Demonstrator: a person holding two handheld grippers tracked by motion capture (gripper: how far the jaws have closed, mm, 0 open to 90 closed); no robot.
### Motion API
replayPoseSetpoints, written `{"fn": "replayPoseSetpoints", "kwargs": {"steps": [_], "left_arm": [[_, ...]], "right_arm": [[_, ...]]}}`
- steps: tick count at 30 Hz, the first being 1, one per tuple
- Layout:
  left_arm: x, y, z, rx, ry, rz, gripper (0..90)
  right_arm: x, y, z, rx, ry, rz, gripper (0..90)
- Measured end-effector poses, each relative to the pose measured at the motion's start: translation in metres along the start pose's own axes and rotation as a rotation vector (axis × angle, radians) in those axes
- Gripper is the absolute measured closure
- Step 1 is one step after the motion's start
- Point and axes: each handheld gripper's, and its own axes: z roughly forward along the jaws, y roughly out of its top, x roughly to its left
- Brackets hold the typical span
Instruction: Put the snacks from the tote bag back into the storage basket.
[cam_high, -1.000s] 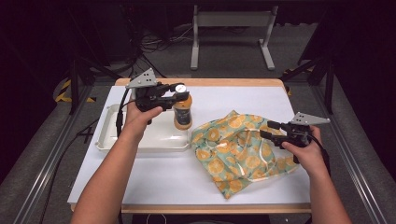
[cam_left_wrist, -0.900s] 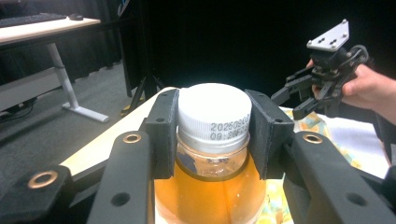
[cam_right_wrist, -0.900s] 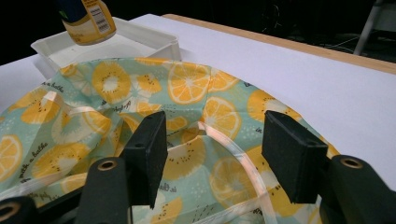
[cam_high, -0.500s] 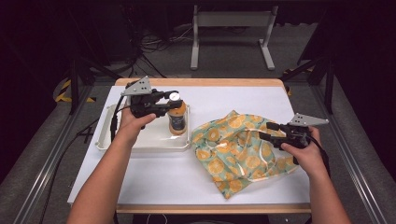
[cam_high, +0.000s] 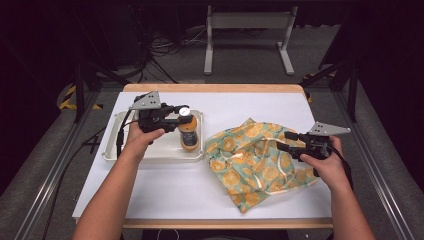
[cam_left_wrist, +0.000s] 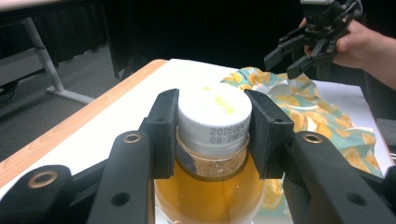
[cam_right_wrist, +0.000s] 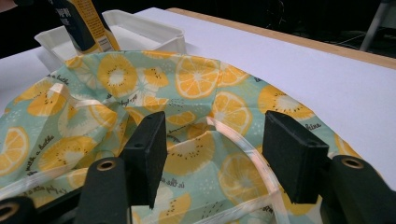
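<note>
A bottle (cam_high: 189, 134) of yellow drink is held by its white cap (cam_left_wrist: 214, 116) at the tray's (cam_high: 116, 150) right end.

The cap is pinched tight between the two fingers (cam_left_wrist: 162, 133) of the left gripper (cam_high: 181, 119), one on each side, and the bottle is kept upright. It is seen close to the tray's right edge, and the rest of the tray to its left is bare. Just beside that edge an orange-print cloth bag (cam_high: 252, 157) is spread on the white worktop (cam_high: 165, 187). The right gripper (cam_high: 283, 141) is held over the bag's right side; its fingers (cam_right_wrist: 148, 149) are spread wide and nothing is gripped between them. Open worktop is left behind the bag and in front of the tray.
</note>
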Motion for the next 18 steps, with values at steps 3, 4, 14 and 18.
{"fn": "replayPoseSetpoints", "kwargs": {"steps": [3,4,14,18], "left_arm": [[0.0,-0.004,0.0,0.001,-0.008,-0.007,58.2],[0.0,-0.006,0.0,0.005,-0.013,-0.004,58.3],[-0.001,-0.013,-0.002,0.018,-0.024,-0.006,58.2],[-0.003,-0.014,-0.001,0.016,-0.027,-0.005,58.2]], "right_arm": [[0.0,0.0,0.0,0.0,0.001,-0.001,40.9],[0.0,0.0,0.0,0.001,0.001,0.0,40.9],[0.001,0.0,0.001,0.003,0.007,-0.004,40.8],[0.002,0.0,0.002,0.007,0.011,-0.006,40.7]]}}
